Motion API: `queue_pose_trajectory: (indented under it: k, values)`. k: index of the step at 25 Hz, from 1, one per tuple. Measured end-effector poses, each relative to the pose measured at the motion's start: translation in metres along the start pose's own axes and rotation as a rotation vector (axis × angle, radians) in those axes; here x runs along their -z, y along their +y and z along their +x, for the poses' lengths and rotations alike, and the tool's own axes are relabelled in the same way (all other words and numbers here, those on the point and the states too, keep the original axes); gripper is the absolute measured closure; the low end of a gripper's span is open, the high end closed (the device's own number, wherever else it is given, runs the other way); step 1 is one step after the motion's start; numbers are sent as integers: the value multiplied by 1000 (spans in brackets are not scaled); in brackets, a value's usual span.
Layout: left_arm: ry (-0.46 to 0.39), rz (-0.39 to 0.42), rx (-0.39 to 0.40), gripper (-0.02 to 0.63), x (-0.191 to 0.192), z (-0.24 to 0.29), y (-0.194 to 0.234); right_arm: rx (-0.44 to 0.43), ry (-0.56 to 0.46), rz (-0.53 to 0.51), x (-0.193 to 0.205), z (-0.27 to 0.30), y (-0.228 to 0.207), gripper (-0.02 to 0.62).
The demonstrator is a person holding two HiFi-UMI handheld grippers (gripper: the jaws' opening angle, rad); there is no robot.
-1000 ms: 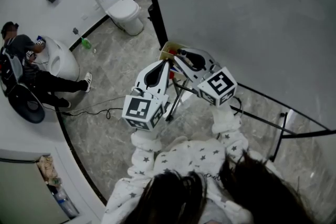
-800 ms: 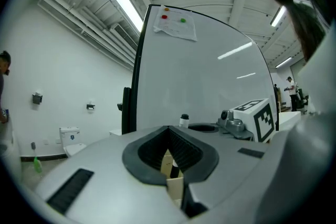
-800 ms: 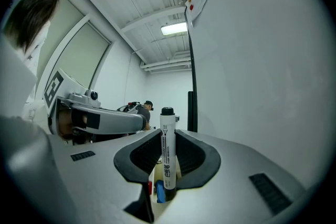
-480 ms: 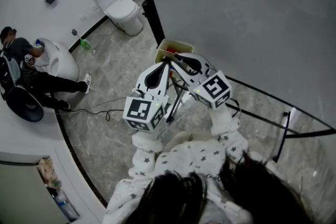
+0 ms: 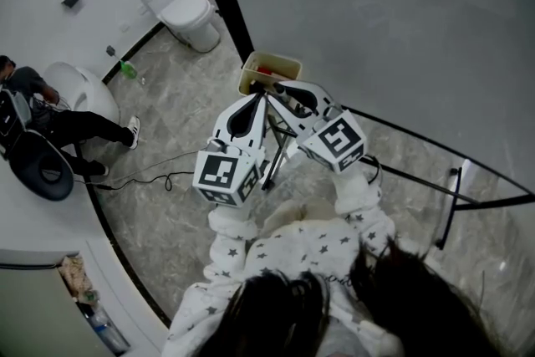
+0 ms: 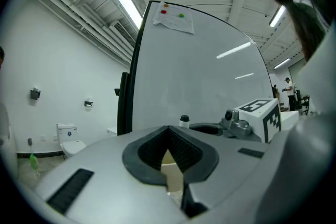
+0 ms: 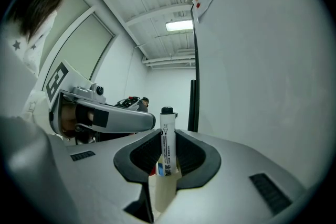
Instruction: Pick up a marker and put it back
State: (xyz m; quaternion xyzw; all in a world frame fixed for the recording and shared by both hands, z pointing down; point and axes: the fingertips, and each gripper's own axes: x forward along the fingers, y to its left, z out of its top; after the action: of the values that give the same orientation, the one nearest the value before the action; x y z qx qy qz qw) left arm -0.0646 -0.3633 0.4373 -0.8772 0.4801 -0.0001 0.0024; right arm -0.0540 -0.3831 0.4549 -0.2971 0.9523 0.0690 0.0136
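Observation:
My right gripper (image 7: 168,136) is shut on a white marker (image 7: 167,139) with a black cap, which stands upright between its pads. In the head view the right gripper (image 5: 280,92) and left gripper (image 5: 262,96) are held side by side just short of a cream box (image 5: 269,71) with something red inside, at the foot of the whiteboard (image 5: 376,29). The left gripper (image 6: 169,131) has its jaws together with nothing between them. From the left gripper view the marker's cap (image 6: 184,121) shows above the right gripper (image 6: 210,128).
A toilet (image 5: 188,12) and a green bottle (image 5: 127,69) stand by the far wall. A person (image 5: 33,109) sits at the left. A cable (image 5: 142,175) lies on the marble floor. The whiteboard's black stand legs (image 5: 435,188) run to the right.
Both grippers have sunk a little with the marker still held. The cream box now shows in full beyond their tips.

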Motion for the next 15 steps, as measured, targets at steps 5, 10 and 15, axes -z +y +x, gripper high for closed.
queue_pose_trajectory:
  k: [5, 10, 15]
  values:
    - [1, 3, 8, 604, -7, -2, -3, -4, 2, 0, -4, -3, 2, 522]
    - [-1, -1, 12, 604, -25, -8, -8, 8, -20, 28, -30, -10, 3, 520]
    - [-7, -6, 15, 604, -51, -15, -13, -6, -41, 31, -62, -19, 8, 520]
